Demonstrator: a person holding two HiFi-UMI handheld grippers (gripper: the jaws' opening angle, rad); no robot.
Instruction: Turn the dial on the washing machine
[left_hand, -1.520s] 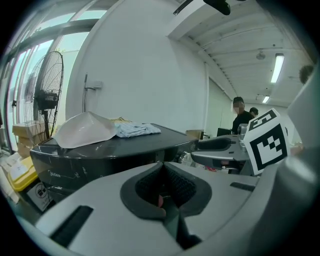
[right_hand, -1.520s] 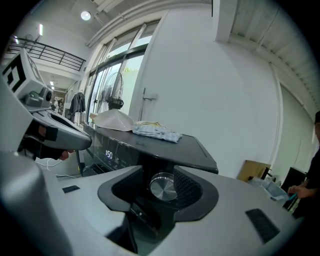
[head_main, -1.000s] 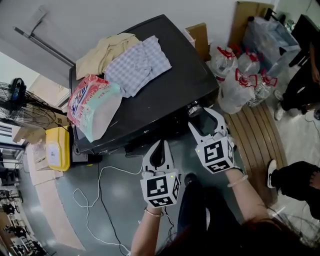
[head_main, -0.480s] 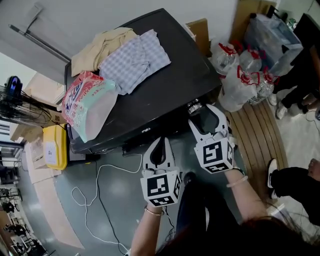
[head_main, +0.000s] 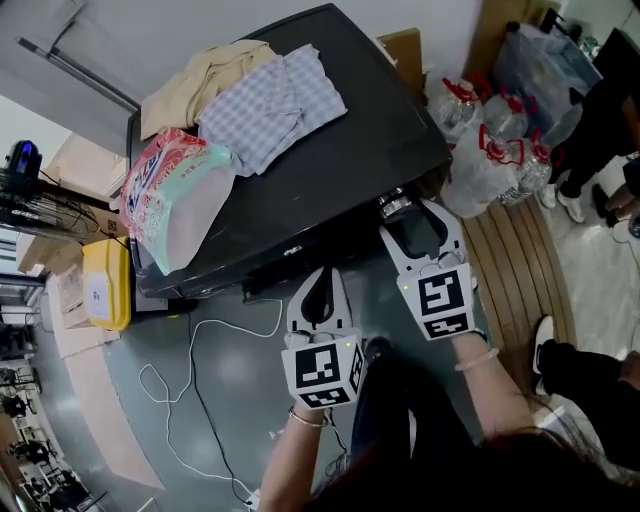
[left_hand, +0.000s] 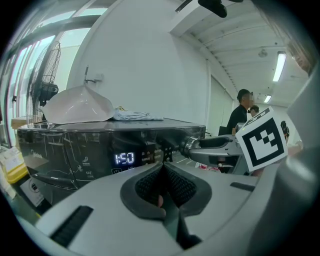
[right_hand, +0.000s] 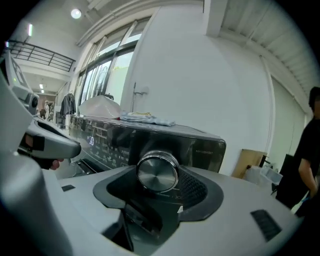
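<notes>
Overhead head view; gripper views close before the shared washing machine (head_main: 350, 160).

Clothes (head_main: 260, 105) lying on washing machine (head_main: 340, 170) top, at back; detergent bag (head_main: 175, 195) lying left of them. Dial (head_main: 394, 206) sitting at front right corner. Water bottles (head_main: 480, 150) standing right of machine.

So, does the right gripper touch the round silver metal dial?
Apart. Right gripper view: the right gripper has just been opening; its jaws stand wide around the round silver dial, gaps on both sides.
</notes>
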